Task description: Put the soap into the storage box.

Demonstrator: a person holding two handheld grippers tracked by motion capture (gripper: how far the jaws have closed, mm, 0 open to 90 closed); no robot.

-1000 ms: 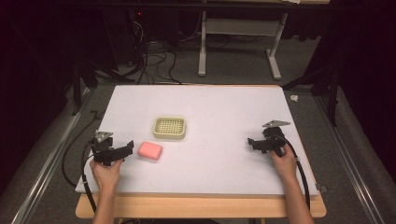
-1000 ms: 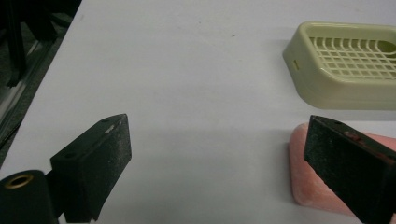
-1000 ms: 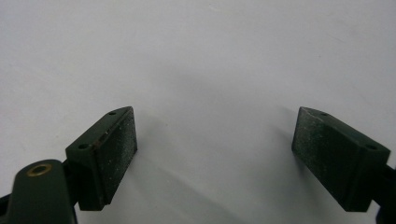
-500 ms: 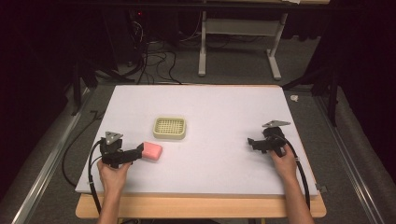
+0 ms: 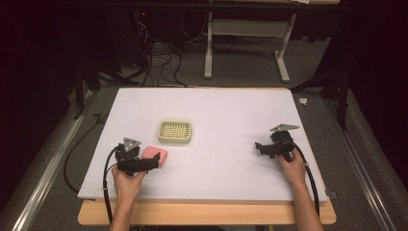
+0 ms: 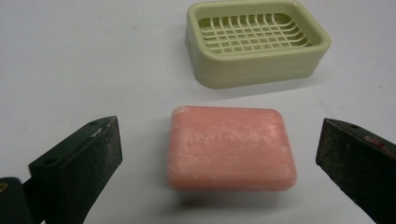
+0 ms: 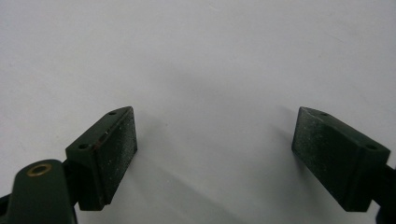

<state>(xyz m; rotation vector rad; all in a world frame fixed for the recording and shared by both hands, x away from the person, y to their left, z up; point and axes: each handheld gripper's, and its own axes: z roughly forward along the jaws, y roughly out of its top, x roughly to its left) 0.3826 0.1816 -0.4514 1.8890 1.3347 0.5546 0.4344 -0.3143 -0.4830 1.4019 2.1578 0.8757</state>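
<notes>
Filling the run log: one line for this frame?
left gripper: open, jaws either side of pink soap, no contact | right gripper: open, empty, over white table | soap dish: empty, beyond soap

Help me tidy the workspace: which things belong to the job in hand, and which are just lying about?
In the job: pink soap bar, between the open left gripper jaws; green soap dish.
Lying about: floor cables, small white scrap.

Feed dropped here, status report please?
Left gripper open, fingers flanking pink soap bar. Right gripper open, empty. Soap dish beyond soap, path clear.
</notes>
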